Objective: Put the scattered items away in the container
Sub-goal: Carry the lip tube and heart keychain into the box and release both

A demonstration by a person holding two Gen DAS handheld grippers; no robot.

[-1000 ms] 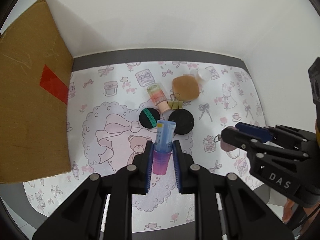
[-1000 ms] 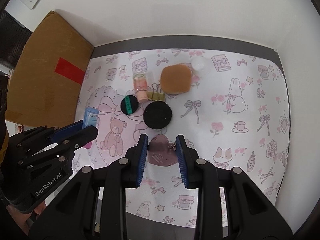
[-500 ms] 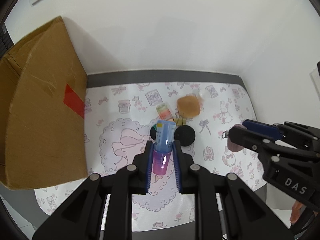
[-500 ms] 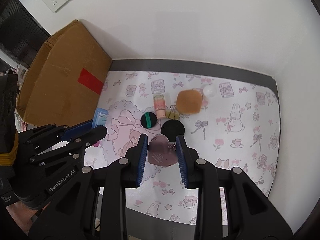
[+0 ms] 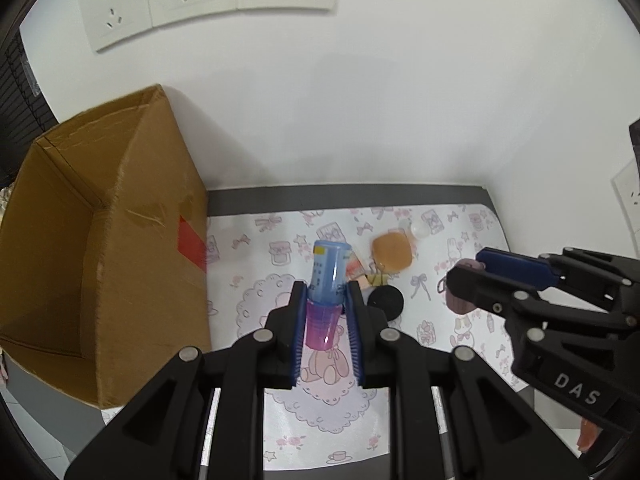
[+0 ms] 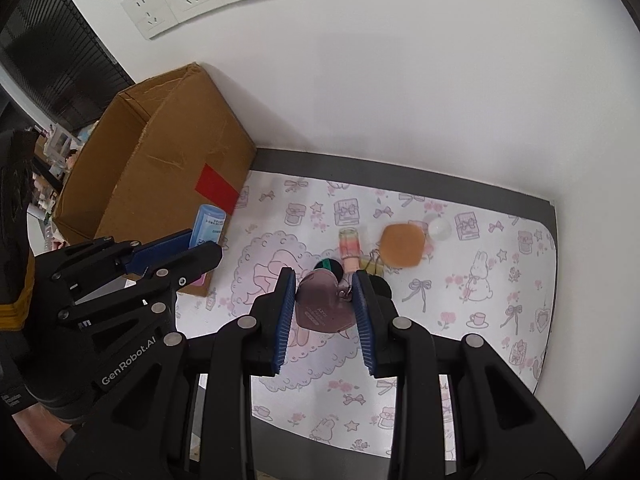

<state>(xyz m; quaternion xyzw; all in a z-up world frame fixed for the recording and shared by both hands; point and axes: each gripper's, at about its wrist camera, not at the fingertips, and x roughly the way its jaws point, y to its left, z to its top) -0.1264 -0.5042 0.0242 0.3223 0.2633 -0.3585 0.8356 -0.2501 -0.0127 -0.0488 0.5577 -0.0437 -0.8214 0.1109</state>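
My left gripper (image 5: pixel 326 294) is shut on a blue bottle with a pink cap (image 5: pixel 326 280), held high above the mat, right of the open cardboard box (image 5: pixel 100 248). My right gripper (image 6: pixel 324 284) is shut on a mauve heart-shaped case (image 6: pixel 324 304), also raised. The bottle (image 6: pixel 210 226) and box (image 6: pixel 160 160) show in the right wrist view too. On the patterned mat (image 6: pixel 480 280) lie an orange sponge (image 6: pixel 401 245), a pink tube (image 6: pixel 349 250), a yellow binder clip (image 6: pixel 374 266), black round compacts (image 5: pixel 385 301) and a clear round lid (image 6: pixel 439 227).
White walls stand behind and to the right of the mat. Wall sockets (image 5: pixel 160 0) sit above. The box stands at the mat's left edge with its opening facing up and left. A cluttered shelf (image 6: pixel 52 140) lies beyond the box.
Both grippers have risen well above the mat with their items still held. The box's open top and the wall sockets have come into view.
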